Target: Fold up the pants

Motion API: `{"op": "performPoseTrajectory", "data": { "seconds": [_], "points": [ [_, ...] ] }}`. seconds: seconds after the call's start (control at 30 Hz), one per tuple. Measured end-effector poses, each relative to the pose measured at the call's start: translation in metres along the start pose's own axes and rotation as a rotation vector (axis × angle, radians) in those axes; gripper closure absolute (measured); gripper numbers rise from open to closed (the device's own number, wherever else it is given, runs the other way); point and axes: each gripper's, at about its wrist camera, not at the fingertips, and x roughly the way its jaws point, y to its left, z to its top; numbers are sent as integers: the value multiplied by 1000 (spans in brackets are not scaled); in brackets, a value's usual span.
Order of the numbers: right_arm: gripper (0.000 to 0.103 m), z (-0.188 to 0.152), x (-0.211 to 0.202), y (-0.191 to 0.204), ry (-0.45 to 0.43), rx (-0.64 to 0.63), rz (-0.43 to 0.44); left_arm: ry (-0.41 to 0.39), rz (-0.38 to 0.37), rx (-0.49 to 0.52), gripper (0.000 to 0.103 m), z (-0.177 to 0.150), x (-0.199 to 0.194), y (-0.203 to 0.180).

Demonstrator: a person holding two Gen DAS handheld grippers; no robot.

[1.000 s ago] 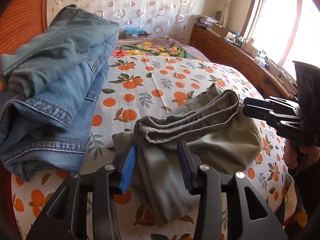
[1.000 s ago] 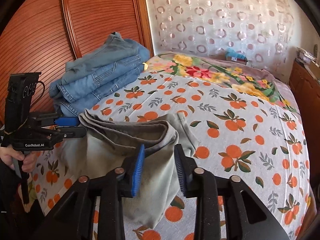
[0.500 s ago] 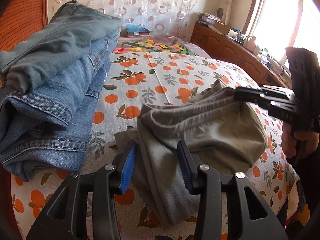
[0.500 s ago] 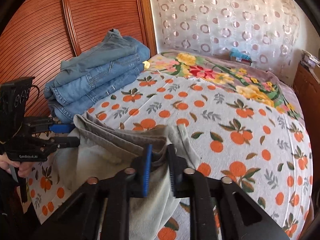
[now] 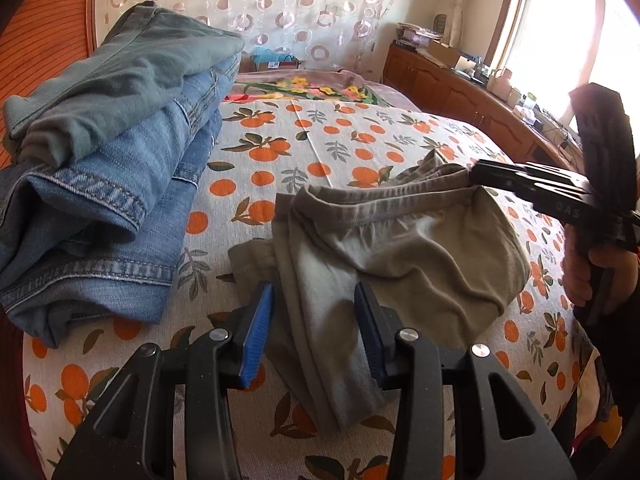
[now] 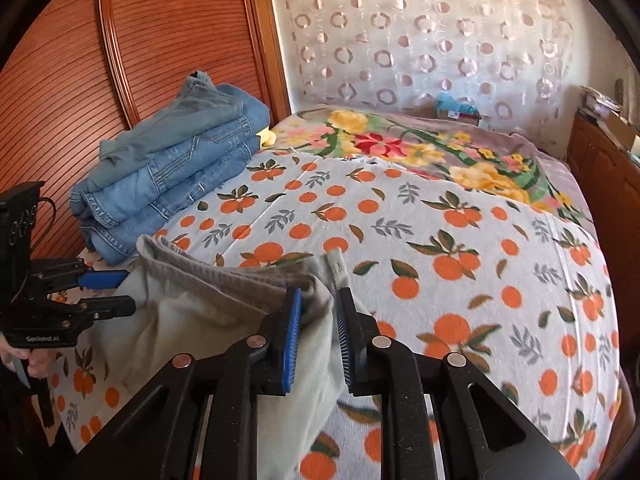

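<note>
The left gripper's (image 5: 314, 332) jaws stand wide apart, blue pads either side of the folded edge of the grey-green pants (image 5: 384, 256) without pinching it; the pants lie bunched on the orange-print bedsheet (image 5: 340, 140) at the centre of the left wrist view. At three o'clock the right gripper (image 5: 478, 174) has its jaws closed on the waistband corner, lifting it taut. A stack of folded jeans (image 5: 104, 184) fills nine to ten o'clock, close beside the pants. A wooden cabinet (image 5: 460, 92) cluttered with small things runs under the bright window at one to two o'clock. From the right wrist view, the right gripper (image 6: 318, 334) pinches the pants (image 6: 192, 312) between its pads at six o'clock. The left gripper (image 6: 108, 290) waits open at nine o'clock by the opposite waistband corner. The jeans (image 6: 172, 176) sit at ten o'clock against the ribbed wooden headboard (image 6: 80, 72), and a floral blanket (image 6: 420, 148) lies at one o'clock.
</note>
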Motion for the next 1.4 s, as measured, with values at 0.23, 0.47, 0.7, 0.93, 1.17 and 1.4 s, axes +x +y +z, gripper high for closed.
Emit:
{"op": "performPoseTrajectory", "data": {
  "seconds": [0.23, 0.47, 0.7, 0.93, 1.17, 1.4],
  "points": [
    [68, -31, -32, 5, 31, 19, 6, -10, 8, 10, 60, -4, -6, -6],
    [61, -63, -58, 13, 67, 32, 35, 1, 8, 31, 60, -25, -19, -10],
    [60, -72, -64, 15, 79, 24, 54, 21, 11, 31, 60, -43, -26, -10],
    [60, -73, -54, 19, 132, -12, 83, 32, 24, 60, 60, -47, -19, -17],
    [89, -73, -54, 12, 122, 0, 98, 19, -3, 110, 80, -49, -19, -21],
    [100, -75, -59, 11, 91, 4, 57, -5, -5, 86, 93, -45, -27, -17]
  ]
}}
